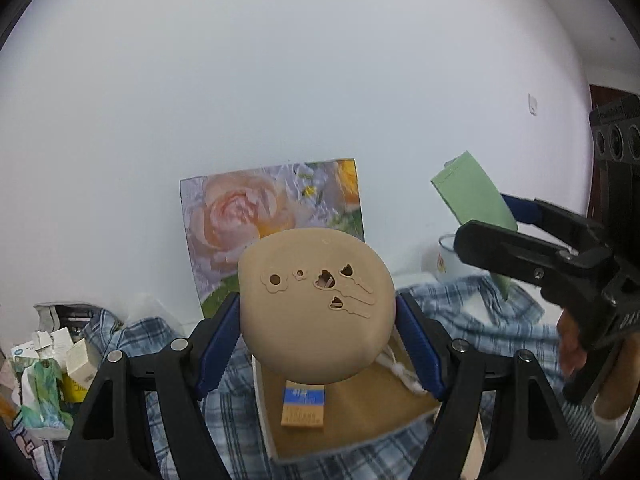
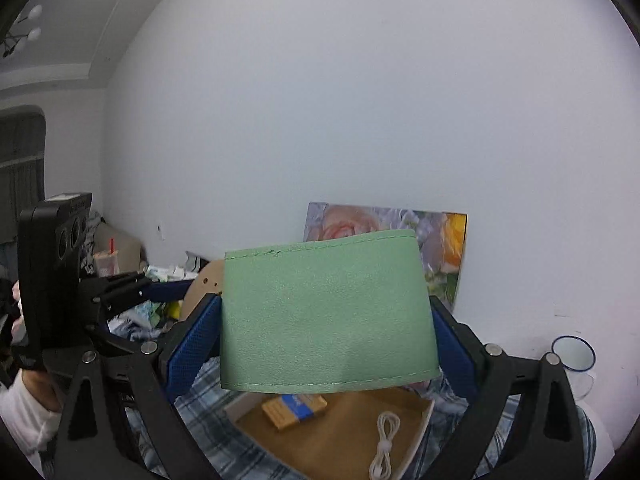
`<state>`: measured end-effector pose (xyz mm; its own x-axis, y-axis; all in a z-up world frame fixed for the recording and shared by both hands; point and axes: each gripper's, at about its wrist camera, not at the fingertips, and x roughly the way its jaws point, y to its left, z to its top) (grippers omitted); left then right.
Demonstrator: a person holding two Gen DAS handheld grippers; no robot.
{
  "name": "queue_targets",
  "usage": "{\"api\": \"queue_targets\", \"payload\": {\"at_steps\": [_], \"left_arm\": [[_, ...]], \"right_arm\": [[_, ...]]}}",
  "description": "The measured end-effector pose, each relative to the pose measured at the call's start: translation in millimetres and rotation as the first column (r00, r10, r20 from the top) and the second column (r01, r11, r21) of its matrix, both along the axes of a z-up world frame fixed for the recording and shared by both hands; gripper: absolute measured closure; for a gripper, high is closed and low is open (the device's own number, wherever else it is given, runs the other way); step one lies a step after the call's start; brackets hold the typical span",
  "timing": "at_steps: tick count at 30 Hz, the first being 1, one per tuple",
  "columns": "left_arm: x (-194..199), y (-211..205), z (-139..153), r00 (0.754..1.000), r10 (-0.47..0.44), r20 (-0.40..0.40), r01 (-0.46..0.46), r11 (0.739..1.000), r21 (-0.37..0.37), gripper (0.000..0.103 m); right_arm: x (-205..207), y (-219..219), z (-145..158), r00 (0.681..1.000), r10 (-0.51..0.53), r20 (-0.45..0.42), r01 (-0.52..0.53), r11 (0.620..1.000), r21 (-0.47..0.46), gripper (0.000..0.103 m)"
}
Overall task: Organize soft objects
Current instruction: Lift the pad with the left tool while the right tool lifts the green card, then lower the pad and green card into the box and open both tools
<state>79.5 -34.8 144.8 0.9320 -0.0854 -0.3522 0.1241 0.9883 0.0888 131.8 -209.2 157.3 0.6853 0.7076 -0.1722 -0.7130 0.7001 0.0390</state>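
My left gripper (image 1: 318,320) is shut on a round tan soft pad (image 1: 316,304) with cut-out holes and raised shapes, held above an open cardboard box (image 1: 352,412). My right gripper (image 2: 326,332) is shut on a pale green leather-like pouch (image 2: 326,316), held above the same box (image 2: 340,436). The right gripper with the green pouch (image 1: 474,196) also shows at the right of the left wrist view. The left gripper (image 2: 132,288) and the pad's edge (image 2: 204,284) show at the left of the right wrist view.
In the box lie a small tan and blue pack (image 2: 294,410) and a coiled white cord (image 2: 386,440). A blue plaid cloth (image 1: 460,320) covers the surface. A flower picture (image 1: 272,224) leans on the white wall. A white enamel mug (image 2: 572,354) stands right. Cluttered packets (image 1: 44,380) lie left.
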Motion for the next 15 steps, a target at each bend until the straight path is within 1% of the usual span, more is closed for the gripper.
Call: {"api": "queue_targets", "payload": {"at_steps": [3,5,7,11,15], "left_arm": [[15.6,0.3,5.1,1.0,0.007,0.015,-0.007,1.0,-0.02,0.025],[26.1,2.8,4.6,1.0,0.013,0.015,-0.013,1.0,-0.019,0.025],[39.5,5.1,2.3,1.0,0.019,0.01,-0.019,1.0,-0.008,0.025],[67.7,14.8,-12.1,0.999,0.03,-0.037,-0.031,0.999,-0.015,0.025],[84.6,20.7,-37.0,0.995,0.023,-0.096,-0.027,0.999,-0.043,0.025]], "right_arm": [[15.3,4.2,3.8,1.0,0.0,-0.005,0.0,0.999,0.035,0.006],[26.9,6.3,-0.2,1.0,0.012,-0.007,-0.011,0.998,0.056,0.006],[42.7,10.3,-7.4,0.999,0.001,-0.038,0.001,0.998,0.066,0.006],[63.7,15.8,-29.9,0.994,-0.006,-0.108,0.014,0.997,0.073,0.006],[79.5,24.7,-57.7,0.984,0.005,-0.176,0.005,0.999,0.053,0.006]]}}
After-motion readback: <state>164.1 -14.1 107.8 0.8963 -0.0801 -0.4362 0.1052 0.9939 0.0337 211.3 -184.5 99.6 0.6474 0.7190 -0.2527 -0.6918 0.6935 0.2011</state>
